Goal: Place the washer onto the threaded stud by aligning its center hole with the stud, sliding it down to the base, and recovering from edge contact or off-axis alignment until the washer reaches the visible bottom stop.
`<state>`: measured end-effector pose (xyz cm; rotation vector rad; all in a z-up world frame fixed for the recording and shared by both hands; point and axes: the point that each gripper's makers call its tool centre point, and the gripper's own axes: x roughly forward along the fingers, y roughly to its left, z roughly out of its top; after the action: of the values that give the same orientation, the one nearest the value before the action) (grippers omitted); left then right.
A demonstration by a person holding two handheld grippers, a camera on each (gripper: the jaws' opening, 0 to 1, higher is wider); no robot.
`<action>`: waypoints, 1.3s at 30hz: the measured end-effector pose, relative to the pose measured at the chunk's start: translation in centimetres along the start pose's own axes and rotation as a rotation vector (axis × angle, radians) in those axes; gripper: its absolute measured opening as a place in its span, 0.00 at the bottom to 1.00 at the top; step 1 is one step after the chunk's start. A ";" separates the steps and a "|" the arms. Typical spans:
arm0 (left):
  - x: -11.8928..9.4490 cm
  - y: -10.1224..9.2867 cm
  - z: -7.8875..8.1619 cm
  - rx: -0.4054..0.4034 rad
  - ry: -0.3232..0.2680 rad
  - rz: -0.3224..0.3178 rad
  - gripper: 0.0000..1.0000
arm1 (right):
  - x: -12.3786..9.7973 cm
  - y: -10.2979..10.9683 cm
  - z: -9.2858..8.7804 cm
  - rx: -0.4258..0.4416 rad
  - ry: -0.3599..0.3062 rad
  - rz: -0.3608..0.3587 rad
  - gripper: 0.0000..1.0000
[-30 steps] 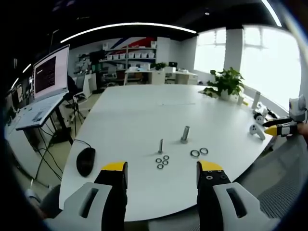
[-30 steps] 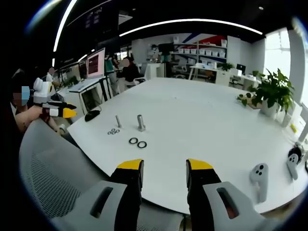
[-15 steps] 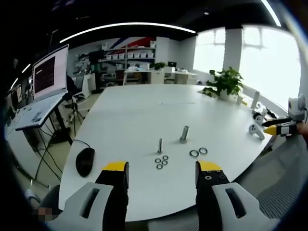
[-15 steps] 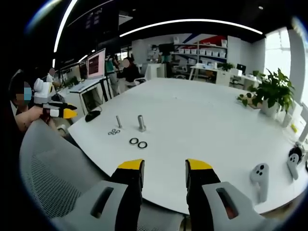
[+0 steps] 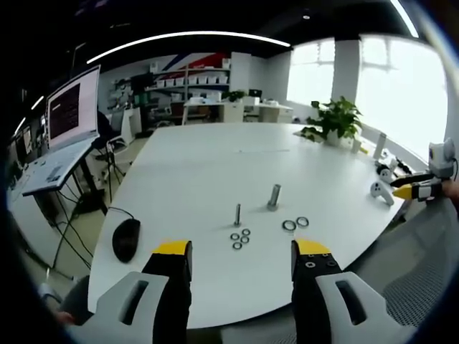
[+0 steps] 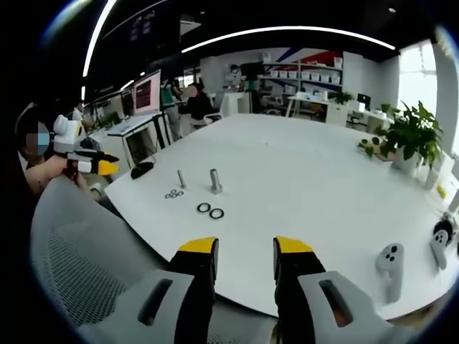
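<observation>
Both grippers, left and right, apart and empty, short of the tabletop's near edge. Best to pinch one small washer by its rim, then centre over the thin stud.

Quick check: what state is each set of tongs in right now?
Left tongs: open, holding nothing, off the table edge.
Right tongs: open, holding nothing, also short of the table.
</observation>
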<state>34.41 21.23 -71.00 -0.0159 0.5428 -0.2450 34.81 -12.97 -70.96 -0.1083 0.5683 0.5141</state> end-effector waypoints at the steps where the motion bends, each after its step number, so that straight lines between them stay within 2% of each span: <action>1: 0.0 0.0 0.0 0.000 0.000 0.000 0.54 | 0.0 0.0 0.0 -0.001 0.002 0.003 0.31; 12: -0.1 0.1 0.1 -0.006 -0.010 -0.001 0.54 | 0.1 0.2 -0.2 -0.002 0.010 0.014 0.30; 15: -0.1 0.1 0.0 -0.004 -0.007 0.000 0.54 | -0.2 0.0 0.5 0.003 -0.035 -0.001 0.30; 18: -0.1 0.1 0.1 -0.007 -0.009 0.002 0.54 | 0.0 0.6 -0.4 -0.031 0.028 0.037 0.30; 19: -0.1 0.1 0.0 -0.009 -0.007 0.001 0.54 | 0.1 0.9 -0.1 -0.061 0.019 0.052 0.30; 21: -0.1 0.0 -0.1 -0.008 0.002 -0.001 0.54 | 0.1 1.3 0.1 -0.062 0.007 0.082 0.30; 23: 0.0 0.0 -0.1 -0.006 0.002 -0.002 0.54 | 0.3 1.8 -0.7 -0.049 0.056 0.125 0.30; 25: 0.0 0.0 -0.1 -0.008 0.005 -0.004 0.54 | 0.4 2.8 -1.3 -0.076 0.101 0.194 0.29; 27: 0.0 0.0 -0.2 -0.007 0.010 -0.007 0.53 | 0.6 3.1 -1.3 -0.099 0.104 0.209 0.29; 30: 0.1 -0.2 -0.4 -0.003 0.024 -0.016 0.53 | 0.6 3.9 -1.6 -0.119 0.125 0.267 0.28; 35: 0.1 -0.3 -0.5 -0.005 0.028 -0.018 0.52 | 1.1 4.1 -1.1 -0.138 0.116 0.314 0.28; 39: 0.1 -0.3 -0.5 -0.003 0.031 -0.020 0.52 | 1.7 4.0 -1.3 -0.254 0.164 0.350 0.28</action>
<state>34.20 20.94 -71.50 -0.0211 0.5737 -0.2643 33.46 -9.10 -72.79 -0.2981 0.6843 0.9239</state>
